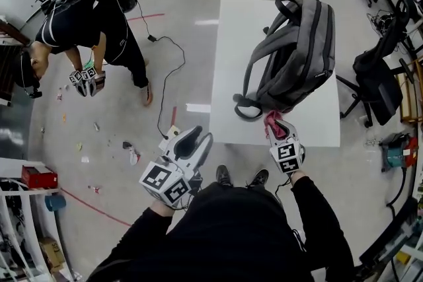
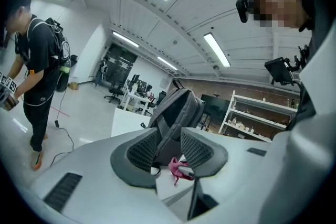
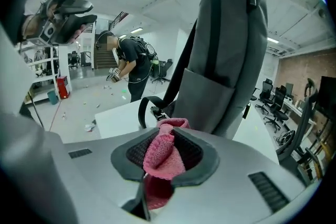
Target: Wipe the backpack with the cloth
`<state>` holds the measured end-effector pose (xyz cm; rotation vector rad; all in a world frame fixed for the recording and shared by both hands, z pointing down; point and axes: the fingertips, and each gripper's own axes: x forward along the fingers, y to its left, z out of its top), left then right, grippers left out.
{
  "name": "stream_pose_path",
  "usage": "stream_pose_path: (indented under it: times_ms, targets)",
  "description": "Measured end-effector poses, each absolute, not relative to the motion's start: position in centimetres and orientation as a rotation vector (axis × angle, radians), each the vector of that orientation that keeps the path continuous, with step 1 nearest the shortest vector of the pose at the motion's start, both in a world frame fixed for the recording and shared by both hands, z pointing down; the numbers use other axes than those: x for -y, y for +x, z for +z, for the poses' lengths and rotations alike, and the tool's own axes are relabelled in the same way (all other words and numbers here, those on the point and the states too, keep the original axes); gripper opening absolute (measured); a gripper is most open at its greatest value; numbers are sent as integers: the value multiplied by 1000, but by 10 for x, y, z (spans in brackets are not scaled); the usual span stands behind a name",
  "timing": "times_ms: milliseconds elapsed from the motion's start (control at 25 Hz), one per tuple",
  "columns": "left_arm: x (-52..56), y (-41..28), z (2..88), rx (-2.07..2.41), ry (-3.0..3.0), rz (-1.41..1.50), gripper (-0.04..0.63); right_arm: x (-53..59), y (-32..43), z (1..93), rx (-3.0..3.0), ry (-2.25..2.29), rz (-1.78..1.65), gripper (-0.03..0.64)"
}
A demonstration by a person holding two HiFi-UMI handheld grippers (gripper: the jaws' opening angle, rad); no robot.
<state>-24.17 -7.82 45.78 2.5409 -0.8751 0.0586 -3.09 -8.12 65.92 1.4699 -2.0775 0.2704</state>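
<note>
Your right claw (image 3: 164, 150) is pinching the pink cloth (image 3: 159, 159). A thick fold bunches up between the ribbed pads and a rounded wad pokes out past the tips, and that wad is what you wipe with. It sits just short of the grey backpack (image 1: 297, 53), low on the panel facing you and close to the looped strap (image 1: 248, 109). The backpack appears to stand upright on its base on the white counter (image 1: 231, 43), toward the near right corner, with the carry handle at the top. Your left claw (image 1: 195, 142) is spread and holds nothing; it hangs off the counter's near left corner, well apart from the bag. To do this stroke well, hold the pinch firm so the wad cannot slide out. Lay the wad flat on the fabric rather than poking it with the tips. Draw it along the panel in long, overlapping passes, and steer clear of the strap and its buckle, which could snag the knit. An upright bag will likely rock or tip when pushed, so bring your left claw in to brace the far side or grip the handle before you press harder.
</note>
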Motion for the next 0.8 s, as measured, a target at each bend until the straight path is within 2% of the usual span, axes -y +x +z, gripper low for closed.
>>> stream_pose_path:
  times_ms: [160,400,560,640,800]
  targets:
    - [74,-227,454,867,2543,41,150,91,-13,603,2090,1566,205,86]
    - [74,-215,455,838,2540,19,150,93,-4,387,2244,1816,-168,86]
    - [74,-208,455,817,2537,2,150,87,11,294,2225,1961,-453,86]
    - [74,-208,455,812,2537,-9,150,91,9,293,2169,1980,-488,86]
    - [75,-215,458,813,2526,-18,150,98,-31,371,2221,1798,-360,86]
